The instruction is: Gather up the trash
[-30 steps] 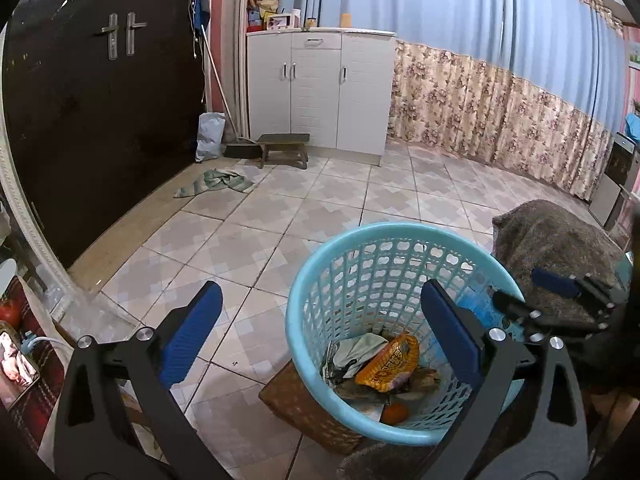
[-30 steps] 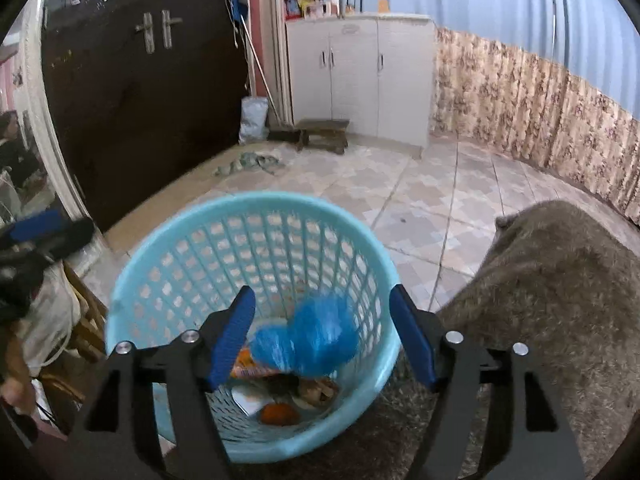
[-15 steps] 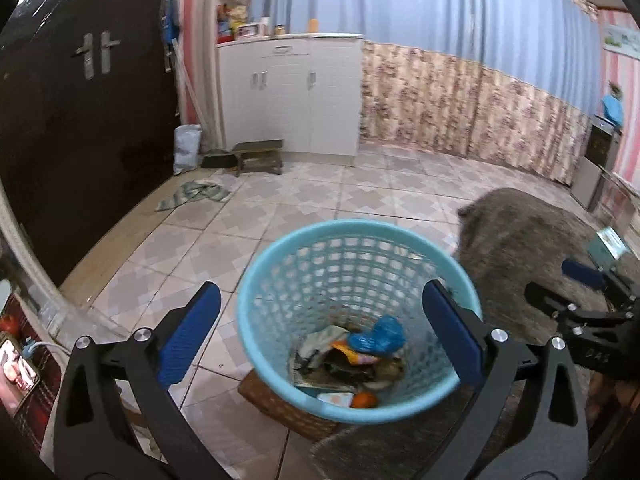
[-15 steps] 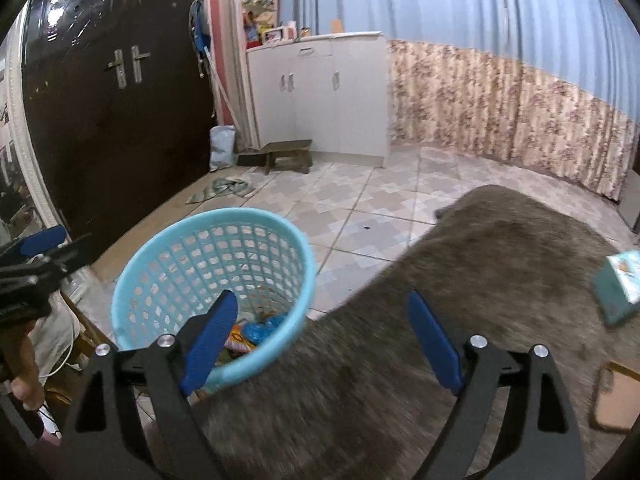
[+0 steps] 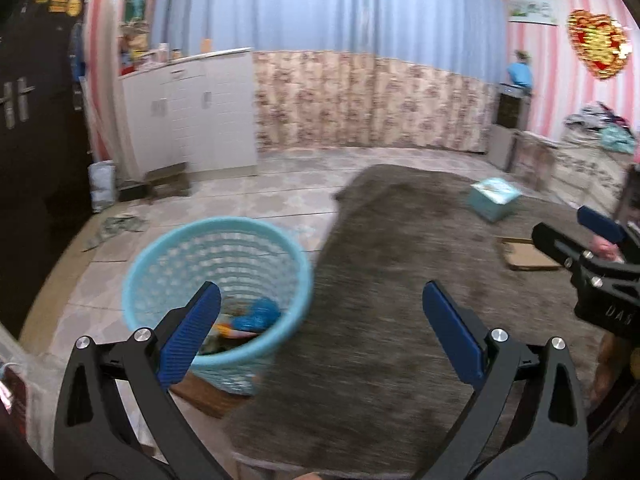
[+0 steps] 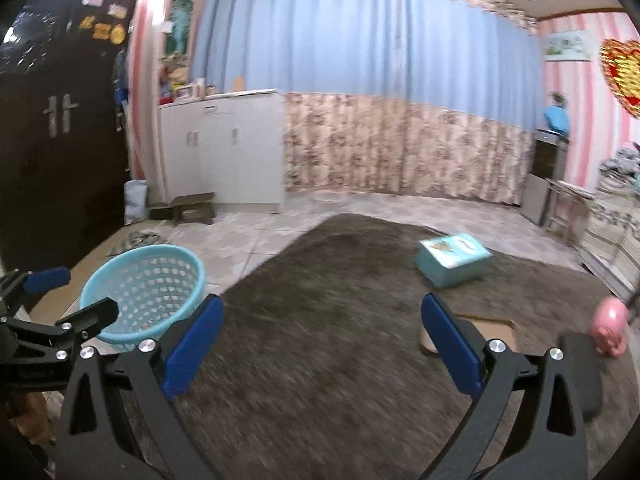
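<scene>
A light blue mesh basket [image 5: 176, 248] stands on the tiled floor at the rug's left edge, with a blue bag [image 5: 258, 316] and other trash inside; it also shows in the right wrist view [image 6: 120, 280]. My left gripper [image 5: 320, 336] is open and empty, above the basket's right side and the rug. My right gripper [image 6: 320, 344] is open and empty over the brown rug [image 6: 340, 300]. On the rug lie a teal box [image 6: 452, 264], a flat cardboard piece [image 6: 492, 328] and a pink toy pig [image 6: 610, 326].
White cabinets [image 6: 224, 152] and a low wooden stool [image 6: 192, 206] stand at the back left beside a dark door [image 6: 48, 152]. Curtains cover the back wall. A dark stand [image 6: 548, 176] and piled furniture line the right side. A cloth [image 5: 120, 224] lies on the floor tiles.
The blue bag has dropped from my right gripper into the basket. Both grippers have swung right, away from the basket and toward the rug with the box and cardboard.
</scene>
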A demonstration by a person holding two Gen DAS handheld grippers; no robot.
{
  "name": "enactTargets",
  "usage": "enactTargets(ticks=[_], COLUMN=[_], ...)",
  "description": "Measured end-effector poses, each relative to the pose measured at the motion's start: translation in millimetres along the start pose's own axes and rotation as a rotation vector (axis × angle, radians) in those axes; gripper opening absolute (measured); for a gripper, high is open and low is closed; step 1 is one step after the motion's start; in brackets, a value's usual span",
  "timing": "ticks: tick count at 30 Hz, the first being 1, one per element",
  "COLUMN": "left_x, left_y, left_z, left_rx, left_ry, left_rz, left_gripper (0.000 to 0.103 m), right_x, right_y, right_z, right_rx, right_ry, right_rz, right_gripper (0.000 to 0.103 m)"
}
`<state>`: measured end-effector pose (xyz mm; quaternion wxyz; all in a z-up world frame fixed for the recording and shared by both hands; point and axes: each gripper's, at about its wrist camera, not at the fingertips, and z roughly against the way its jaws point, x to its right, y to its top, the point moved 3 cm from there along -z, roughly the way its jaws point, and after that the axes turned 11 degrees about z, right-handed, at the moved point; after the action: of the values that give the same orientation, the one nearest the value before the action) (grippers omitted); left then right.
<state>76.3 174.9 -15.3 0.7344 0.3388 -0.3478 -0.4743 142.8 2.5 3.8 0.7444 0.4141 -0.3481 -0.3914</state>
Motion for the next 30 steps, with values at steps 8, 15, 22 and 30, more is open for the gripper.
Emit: enactTargets(ticks=[8, 15, 22, 30], left_x=[49, 77, 93, 104], left_y=[-17, -31, -41, -57], left_z=[21, 39, 58, 66], left_rx=[0.014, 0.027, 0.042, 0.037], left_ry=[-0.100, -0.152, -0.216, -0.252], left_rz=[-0.073, -0.113, -0.126, -0.136], left_gripper=[0.098, 0.098, 0.098, 0.098], right_x=[38, 64, 78, 87], right_y=[-53, -79, -97, -105], right_z=[49, 87, 121, 142], right_rx=[-0.100, -0.122, -0.134, -0.121], right_ry=[-0.196, -0.300, -0.392, -0.410], right_rz=[-0.130, -0.218, -0.214, -0.252], right_gripper=[0.098, 0.098, 0.099, 0.099])
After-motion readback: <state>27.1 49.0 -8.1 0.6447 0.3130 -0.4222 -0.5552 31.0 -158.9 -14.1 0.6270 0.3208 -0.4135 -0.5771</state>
